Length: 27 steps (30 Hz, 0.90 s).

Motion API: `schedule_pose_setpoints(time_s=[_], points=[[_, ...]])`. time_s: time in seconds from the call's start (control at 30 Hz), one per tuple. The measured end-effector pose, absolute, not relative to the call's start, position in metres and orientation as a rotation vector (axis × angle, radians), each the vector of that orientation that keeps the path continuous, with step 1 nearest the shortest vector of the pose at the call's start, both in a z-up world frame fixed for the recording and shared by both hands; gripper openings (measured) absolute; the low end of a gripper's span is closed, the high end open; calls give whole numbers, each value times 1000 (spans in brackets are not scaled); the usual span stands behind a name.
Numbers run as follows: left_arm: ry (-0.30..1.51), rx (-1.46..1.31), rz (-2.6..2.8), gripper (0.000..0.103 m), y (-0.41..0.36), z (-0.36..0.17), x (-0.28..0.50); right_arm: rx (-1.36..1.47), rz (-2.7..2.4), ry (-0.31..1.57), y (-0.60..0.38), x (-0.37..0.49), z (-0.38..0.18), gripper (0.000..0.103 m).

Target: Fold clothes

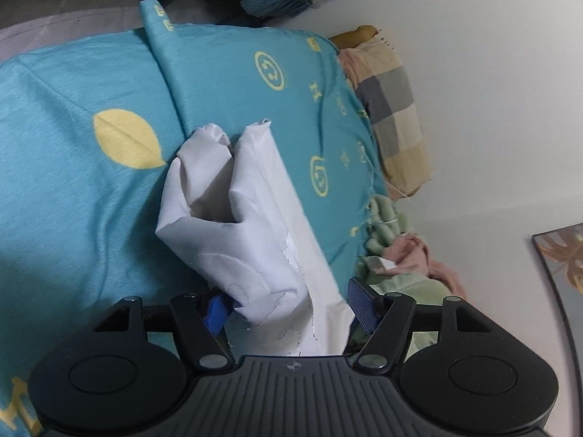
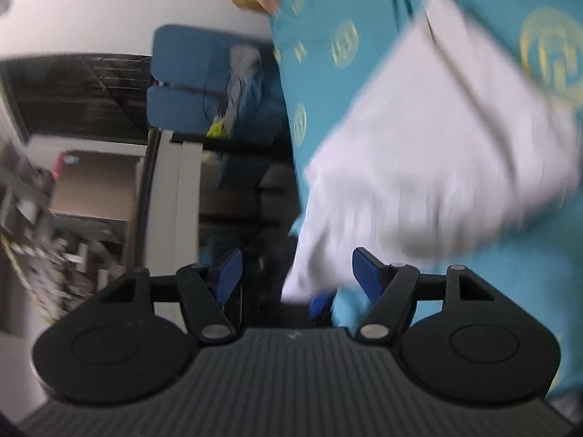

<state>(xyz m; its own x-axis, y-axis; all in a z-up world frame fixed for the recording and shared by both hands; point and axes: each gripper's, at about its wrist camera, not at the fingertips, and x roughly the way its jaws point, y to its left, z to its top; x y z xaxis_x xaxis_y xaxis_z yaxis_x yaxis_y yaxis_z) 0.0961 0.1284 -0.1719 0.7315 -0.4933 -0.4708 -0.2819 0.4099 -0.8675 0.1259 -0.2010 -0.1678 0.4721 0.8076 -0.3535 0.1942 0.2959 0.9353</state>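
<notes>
Bedroom | my left gripper (image 1: 289, 307), fingers spread, white cloth garment (image 1: 233, 218) lying between them on teal patterned bedspread (image 1: 65, 189) | right gripper (image 2: 295, 273) released, view blurred | garment bunched, folding unfinished, I judge

Home bedrm: bed w/ teal bedsheet (image 1: 73, 189), pillow (image 1: 393, 109)

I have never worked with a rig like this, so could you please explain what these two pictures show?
A person holds a two-finger gripper in each hand; each picture comes from a fisheye camera looking forward along that gripper's blue-padded fingers. In the left wrist view, the left gripper is open with a white garment lying between its fingers, on a teal bedspread beside a checked pillow. The right wrist view is motion-blurred: the right gripper is open, with the white garment's edge between its fingers.
</notes>
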Motion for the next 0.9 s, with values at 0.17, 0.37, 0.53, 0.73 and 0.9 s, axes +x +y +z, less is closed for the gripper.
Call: schedule_pose_setpoints(time_s=[0.17, 0.37, 0.53, 0.73, 0.9], points=[[771, -1218, -172, 69, 132, -173, 95, 1524, 453, 1100, -193, 120, -209, 69], [771, -1248, -175, 69, 133, -178, 94, 1559, 274, 1144, -192, 118, -237, 70], [817, -1282, -133, 70, 133, -191, 94, 1602, 72, 1054, -211, 110, -246, 71], [873, -1321, -81, 73, 132, -206, 93, 1585, -31, 950, -223, 104, -249, 71], [915, -1342, -47, 73, 132, -221, 97, 1502, -18, 883, -224, 101, -241, 71]])
